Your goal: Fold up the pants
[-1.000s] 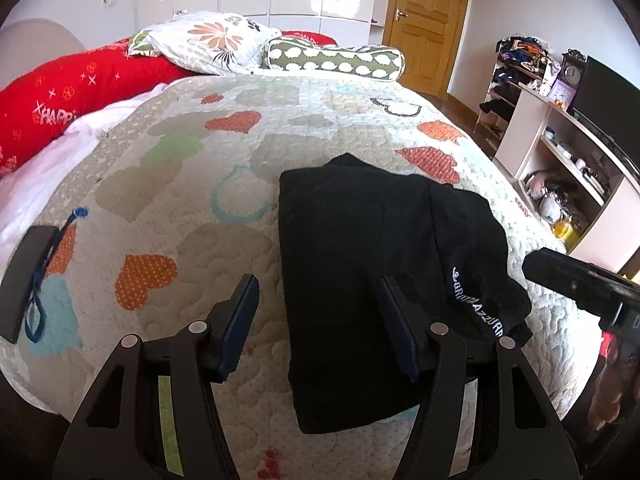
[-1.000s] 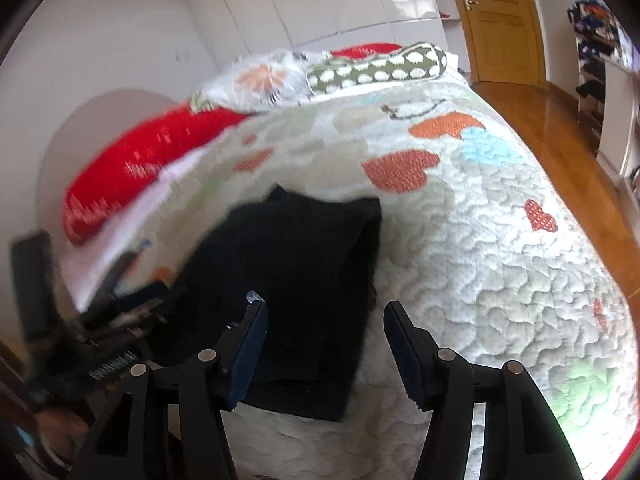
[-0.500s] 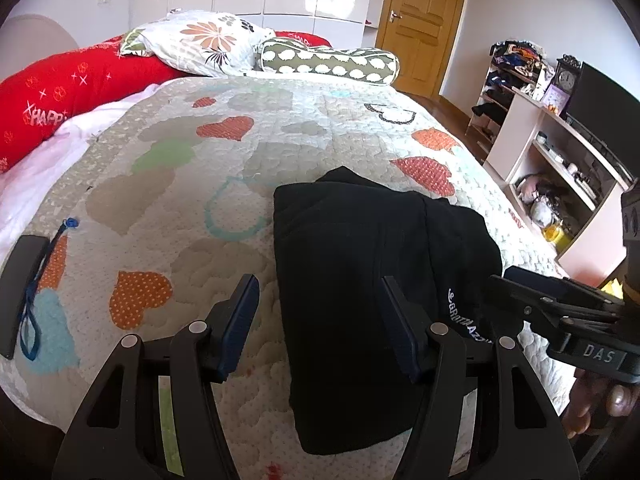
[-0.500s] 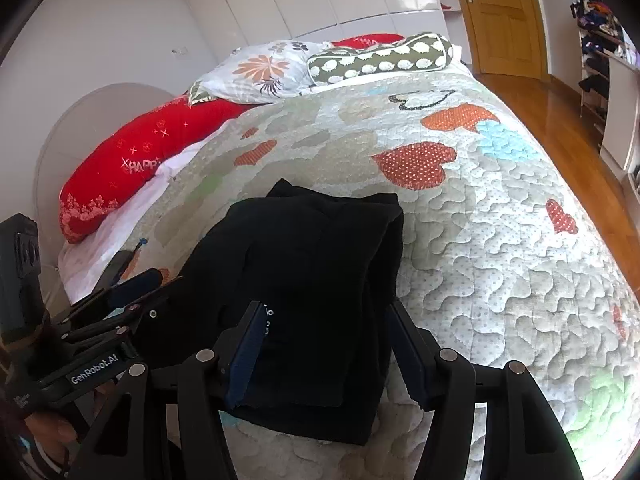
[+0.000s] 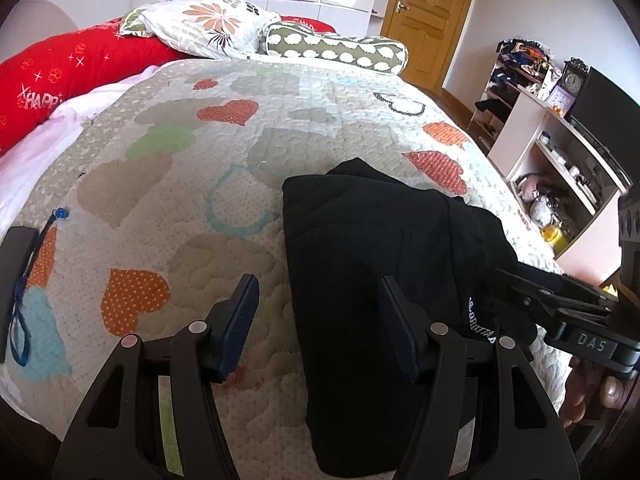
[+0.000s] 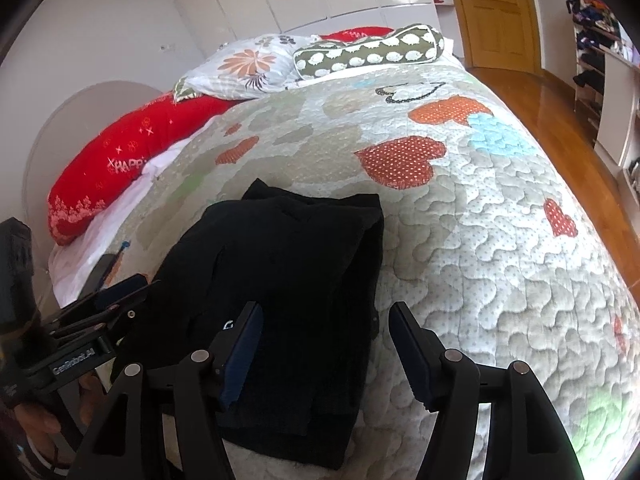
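Left wrist view shows our left gripper with jaws spread and nothing between the pads, hanging over the left edge of the black pants, which fill the lower centre of the frame as a folded stack on the heart-patterned quilt. In the right wrist view our right gripper has its jaws opening, empty, straddling the right edge of that stack at lower centre.

We judge the main risk to be a shallow pinch: if either pad closes on only the top layer, the stack would peel apart when lifted. Our two tools stand near each other at the near end, so they could knock together. Closing low could also catch the quilt with the cloth. The near hem lies close to the bed's edge, so a tug towards us might slide the bundle off.
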